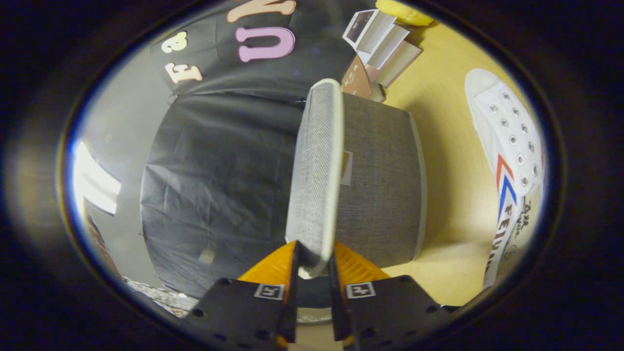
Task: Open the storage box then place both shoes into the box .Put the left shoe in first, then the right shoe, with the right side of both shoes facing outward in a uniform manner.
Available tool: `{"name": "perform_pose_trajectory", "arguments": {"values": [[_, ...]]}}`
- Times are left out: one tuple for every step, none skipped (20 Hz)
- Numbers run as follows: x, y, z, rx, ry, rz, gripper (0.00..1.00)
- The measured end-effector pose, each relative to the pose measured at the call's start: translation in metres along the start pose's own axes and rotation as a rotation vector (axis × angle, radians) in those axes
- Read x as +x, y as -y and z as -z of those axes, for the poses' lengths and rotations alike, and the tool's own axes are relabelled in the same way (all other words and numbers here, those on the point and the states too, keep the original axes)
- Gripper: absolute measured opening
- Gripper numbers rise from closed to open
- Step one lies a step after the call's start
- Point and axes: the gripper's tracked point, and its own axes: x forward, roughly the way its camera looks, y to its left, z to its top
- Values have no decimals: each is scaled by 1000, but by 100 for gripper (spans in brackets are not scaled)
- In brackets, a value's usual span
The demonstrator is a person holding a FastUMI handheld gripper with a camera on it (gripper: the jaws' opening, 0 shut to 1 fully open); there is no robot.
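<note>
Gripper (314,265): lid (316,170) edge pinched between both fingers.
Lid: long axis running away from fingers.
Shoe (509,161): partly cut off beside box (378,180).

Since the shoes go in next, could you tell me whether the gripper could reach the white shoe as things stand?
Probably not yet: the gripper is shut on the lid of the grey storage box. The white shoe lies on the table beyond the box, with nothing on it.

Warm, dim lighting; strong fisheye curvature and blur at the margins; box (380,180) shadow falls on the table (448,234).
</note>
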Motion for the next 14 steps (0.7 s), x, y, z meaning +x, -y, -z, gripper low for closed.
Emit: {"name": "perform_pose_trajectory", "arguments": {"values": [[1,0,-5,6,13,-5,20],[3,-1,-5,13,8,-11,19],[2,-4,-4,11,6,-14,18],[2,-5,-5,1,6,-15,17],[-4,-4,-7,-17,14,-16,13],[31,-4,-2,-6,34,-9,10],[11,-5,-10,-12,28,-10,7],[9,-4,-12,-20,33,0,3],[0,-8,-9,-25,26,6,3],[-1,-12,-7,-38,28,15,3],[-2,-17,-8,-54,29,15,3],[-2,-25,-8,-66,28,8,3],[-3,-33,-10,-78,30,2,3],[-5,-41,-10,-93,31,-1,3]]}}
